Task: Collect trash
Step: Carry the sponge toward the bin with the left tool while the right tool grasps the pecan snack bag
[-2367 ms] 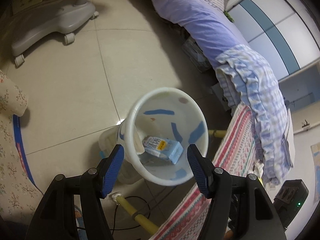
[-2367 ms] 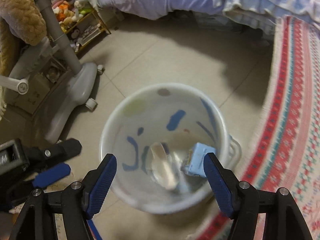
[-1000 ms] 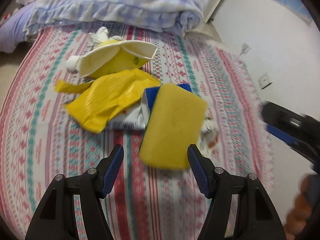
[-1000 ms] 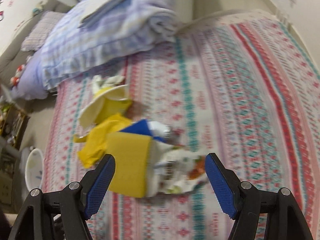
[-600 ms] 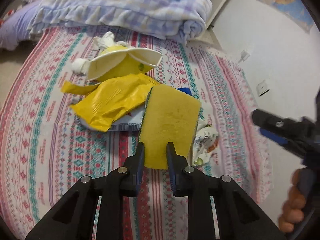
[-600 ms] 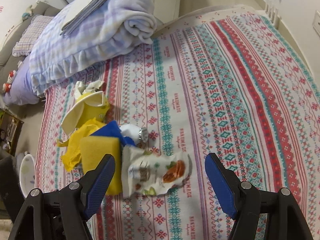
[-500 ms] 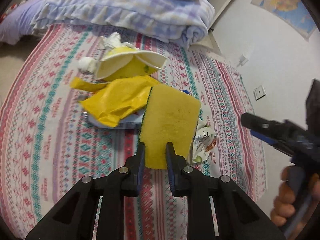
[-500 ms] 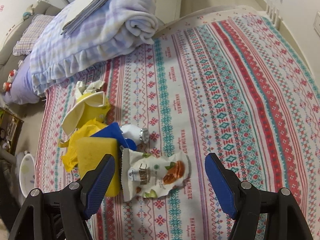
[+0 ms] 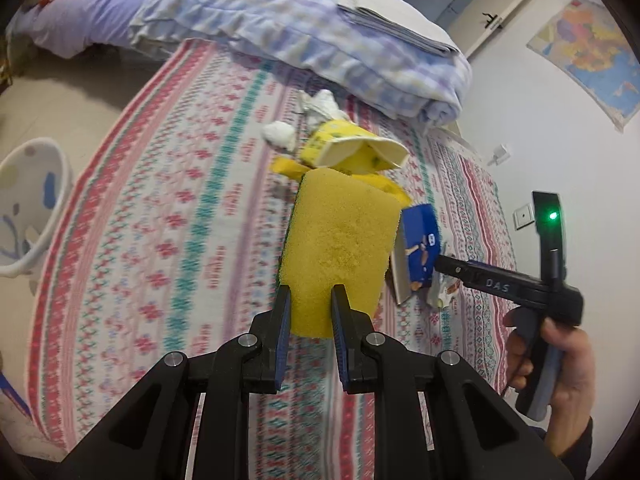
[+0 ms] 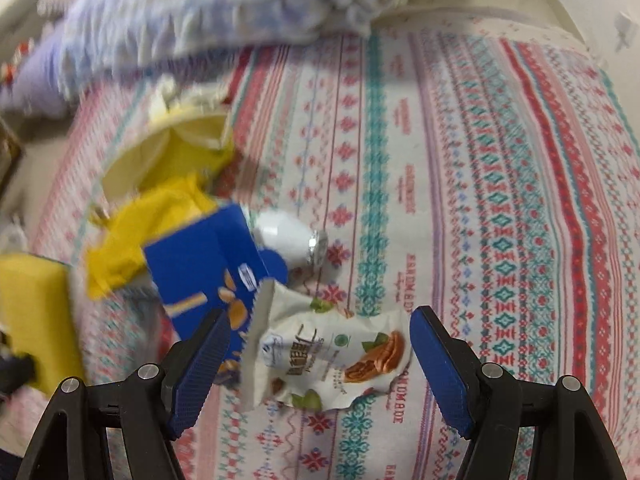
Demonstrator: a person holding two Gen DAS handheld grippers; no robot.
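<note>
The left gripper (image 9: 308, 316) is clamped on the near edge of the yellow sponge (image 9: 340, 248), which stands up ahead of its fingers clear of the patterned bedspread (image 9: 168, 216), evidently lifted for the white bin (image 9: 28, 208) on the floor off to its left. The right gripper (image 10: 316, 356) hangs wide open, holding nothing, jaws straddling the white snack wrapper (image 10: 328, 360), judged its next pickup. Only the left view shows the bin and the person's hand (image 9: 560, 364); only the right shows the small white bottle (image 10: 288, 240) beyond the blue carton (image 10: 208, 268).

patterned bedspread (image 10: 500, 200) — snack wrapper (image 10: 332, 360), folded blanket (image 9: 320, 40)
</note>
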